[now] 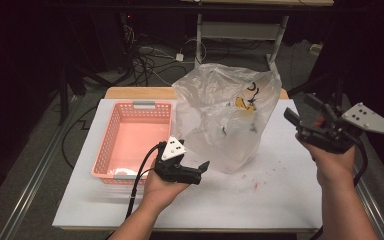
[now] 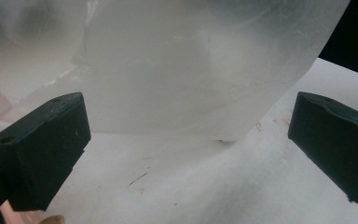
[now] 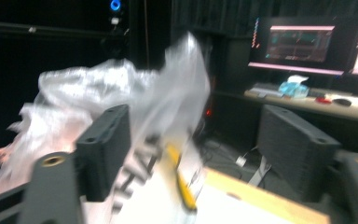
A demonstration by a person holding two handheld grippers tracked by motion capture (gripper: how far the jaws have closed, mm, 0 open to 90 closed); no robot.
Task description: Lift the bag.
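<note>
Plastic bag (image 1: 225,117) is what I am working toward: it stands crumpled and translucent near the middle of the white tabletop (image 1: 280,200), just right of the pink basket (image 1: 132,137), with something yellow and dark showing faintly through its upper side.

Nearest to me, my left gripper (image 1: 192,170) sits low over the tabletop, just beside the bag's lower corner. Its jaws are spread wide and hold nothing; in the left gripper view the bag's base (image 2: 191,84) fills the gap ahead of them without touching either pad. My right gripper (image 1: 305,125) is raised off to the right, near the bag's upper edge, jaws likewise parted and empty. In the right gripper view the bag's top (image 3: 121,102) is blurred, so I cannot tell how close its film is to the nearer jaw.

Farther back, the basket looks empty, and beyond the tabletop's wooden far edge lie cables on the floor.

The risks I judge from here: the film is thin and slack, so a low pinch by the left gripper may catch only one layer and drag the whole bag sideways, perhaps tipping it. If the right gripper closes on loose film rather than the rim, the bag could slip free or tear, and whatever is inside could spill.
</note>
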